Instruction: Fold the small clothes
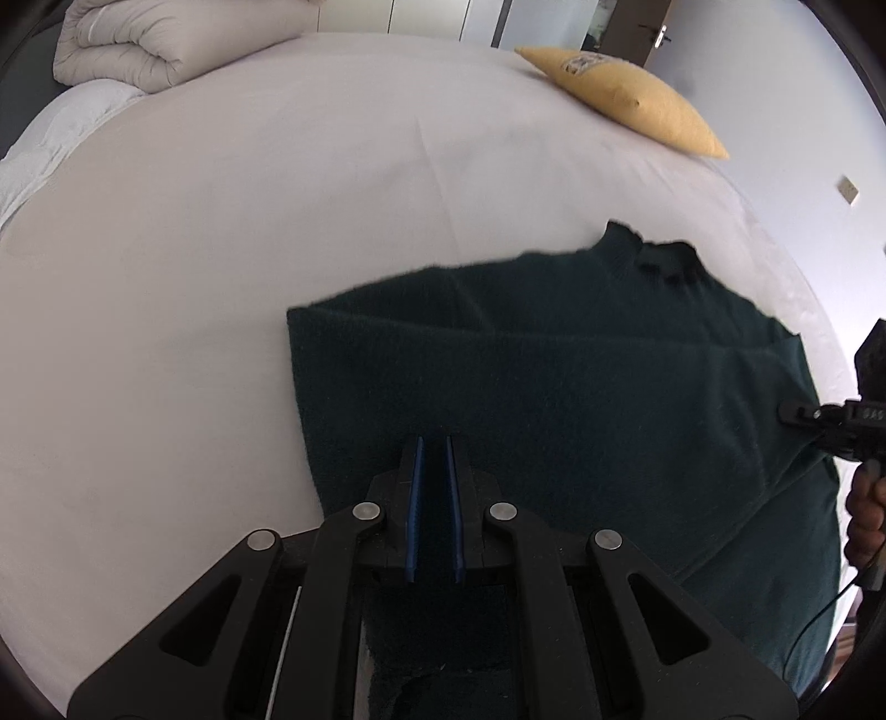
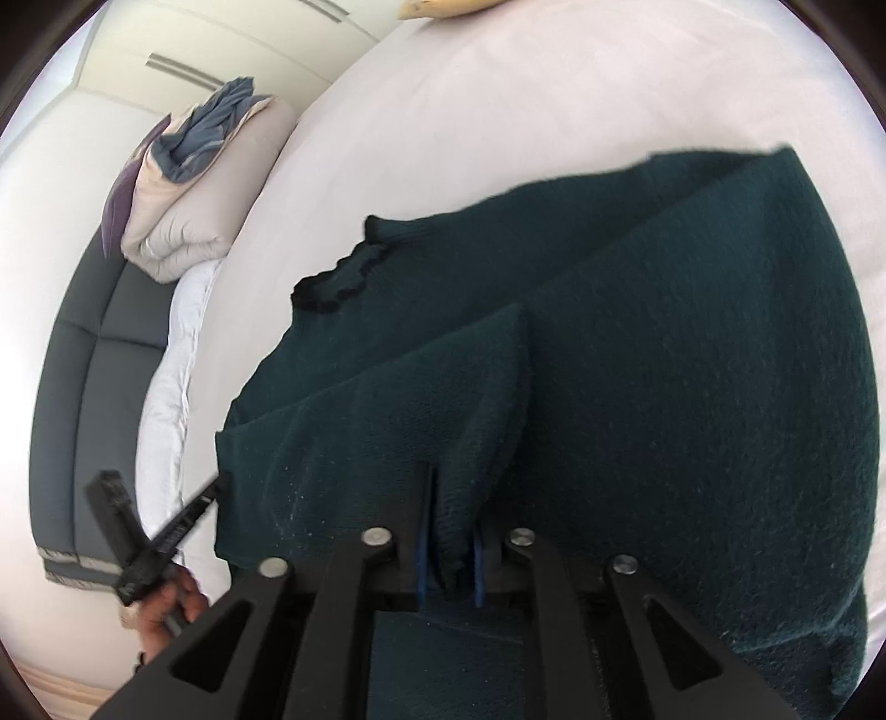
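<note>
A dark green knit sweater (image 1: pixel 554 376) lies on the white bed (image 1: pixel 221 249), collar away from me, sleeves folded in. It also shows in the right wrist view (image 2: pixel 692 360). My left gripper (image 1: pixel 433 454) is shut on the sweater's near hem, with cloth between the blue pads. My right gripper (image 2: pixel 449 498) is shut on a raised fold of the sweater. The right gripper shows in the left wrist view (image 1: pixel 786 412) at the sweater's right edge. The left gripper shows in the right wrist view (image 2: pixel 213 490) at the cloth's left edge.
A yellow cushion (image 1: pixel 626 94) lies at the bed's far right. A folded beige duvet (image 1: pixel 138 39) sits at the far left; it also shows in the right wrist view (image 2: pixel 188 205). A grey headboard (image 2: pixel 83 387) runs along the bed's side.
</note>
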`<action>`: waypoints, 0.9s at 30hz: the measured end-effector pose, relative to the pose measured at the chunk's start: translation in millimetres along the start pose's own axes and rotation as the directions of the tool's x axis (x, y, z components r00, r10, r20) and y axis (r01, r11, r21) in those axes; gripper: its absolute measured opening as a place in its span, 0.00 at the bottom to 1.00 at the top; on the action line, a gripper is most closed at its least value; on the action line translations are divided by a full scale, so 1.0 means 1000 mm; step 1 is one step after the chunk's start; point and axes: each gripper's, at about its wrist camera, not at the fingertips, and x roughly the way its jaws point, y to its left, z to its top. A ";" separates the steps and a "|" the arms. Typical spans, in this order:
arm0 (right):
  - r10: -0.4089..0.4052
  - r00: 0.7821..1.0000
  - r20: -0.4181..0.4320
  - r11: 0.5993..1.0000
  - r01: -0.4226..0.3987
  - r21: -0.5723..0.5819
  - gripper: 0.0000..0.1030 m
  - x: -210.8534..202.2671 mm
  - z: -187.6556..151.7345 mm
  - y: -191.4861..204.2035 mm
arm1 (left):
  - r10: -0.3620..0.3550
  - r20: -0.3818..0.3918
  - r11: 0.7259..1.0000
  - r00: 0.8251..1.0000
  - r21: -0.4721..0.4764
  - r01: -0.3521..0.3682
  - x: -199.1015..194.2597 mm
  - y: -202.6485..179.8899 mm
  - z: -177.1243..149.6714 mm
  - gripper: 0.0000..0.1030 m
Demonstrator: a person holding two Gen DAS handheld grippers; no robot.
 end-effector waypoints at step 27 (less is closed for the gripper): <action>0.188 0.974 0.124 0.982 -0.183 -0.050 0.25 -0.039 0.001 0.022 | 0.008 0.022 0.999 1.000 0.053 -0.010 -0.003 -0.033 0.008 0.07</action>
